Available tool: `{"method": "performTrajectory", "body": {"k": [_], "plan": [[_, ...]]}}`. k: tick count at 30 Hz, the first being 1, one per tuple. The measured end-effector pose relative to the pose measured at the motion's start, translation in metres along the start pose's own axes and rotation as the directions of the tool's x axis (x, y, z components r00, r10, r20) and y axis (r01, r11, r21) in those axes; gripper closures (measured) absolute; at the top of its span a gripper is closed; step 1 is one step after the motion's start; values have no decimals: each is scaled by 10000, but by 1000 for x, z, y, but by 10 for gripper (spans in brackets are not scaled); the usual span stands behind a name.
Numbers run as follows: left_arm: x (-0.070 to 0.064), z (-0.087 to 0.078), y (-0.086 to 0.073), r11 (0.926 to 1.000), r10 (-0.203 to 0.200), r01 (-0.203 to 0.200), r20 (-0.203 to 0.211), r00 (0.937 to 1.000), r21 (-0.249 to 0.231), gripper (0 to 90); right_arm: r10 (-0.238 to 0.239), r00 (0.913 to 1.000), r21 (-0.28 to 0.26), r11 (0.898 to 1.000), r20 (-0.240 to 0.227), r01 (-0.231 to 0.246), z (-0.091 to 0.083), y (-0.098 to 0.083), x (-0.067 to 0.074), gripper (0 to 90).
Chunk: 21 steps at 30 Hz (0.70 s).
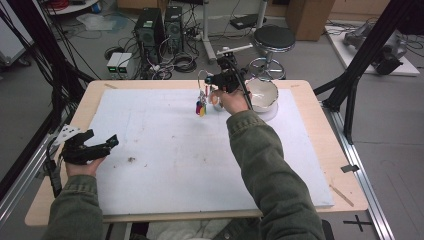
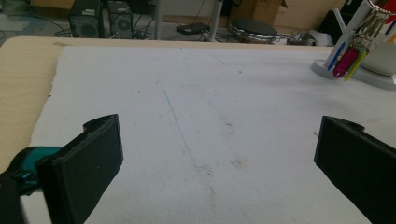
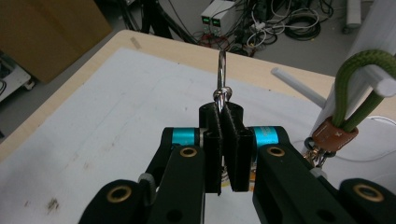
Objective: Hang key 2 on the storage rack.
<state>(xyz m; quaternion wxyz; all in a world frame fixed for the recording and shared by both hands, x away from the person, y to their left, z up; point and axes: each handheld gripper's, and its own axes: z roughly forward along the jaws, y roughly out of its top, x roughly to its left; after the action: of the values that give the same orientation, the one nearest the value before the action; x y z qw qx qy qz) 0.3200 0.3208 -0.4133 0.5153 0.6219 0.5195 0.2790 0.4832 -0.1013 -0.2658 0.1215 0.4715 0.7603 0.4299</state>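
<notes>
Two black fingers (image 3: 212, 154) of the right gripper (image 3: 223, 109) are clamped on a metal key ring (image 3: 222, 77) protruding above them; the left gripper (image 2: 219, 163) is held wide open, empty, over the desk (image 2: 28, 70).

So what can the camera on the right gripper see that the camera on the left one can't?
The right gripper view alone shows its black fingers pressed together on a metal key ring, plus a green cord loop with a brown leather tab hung over a white peg.

The left gripper view alone shows its own fingers wide apart with nothing between them, a faint blue line drawn on the mat, and coloured key tags hanging on the white stand.

Both show the white mat, the wooden table edge and the white stand.
</notes>
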Motion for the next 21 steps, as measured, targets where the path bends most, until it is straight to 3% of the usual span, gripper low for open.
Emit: {"method": "performTrajectory", "body": {"k": [7, 21], "plan": [[1, 1, 0, 10000, -28, 28, 49, 10000, 1, 17, 456, 9986, -84, 9989, 281, -454, 11, 2, -10, 869], [1, 3, 0, 10000, -19, 19, 87, 10000, 24, 17, 834, 9931, -401, 9960, 828, -803, 29, 0, -14, 869]]}}
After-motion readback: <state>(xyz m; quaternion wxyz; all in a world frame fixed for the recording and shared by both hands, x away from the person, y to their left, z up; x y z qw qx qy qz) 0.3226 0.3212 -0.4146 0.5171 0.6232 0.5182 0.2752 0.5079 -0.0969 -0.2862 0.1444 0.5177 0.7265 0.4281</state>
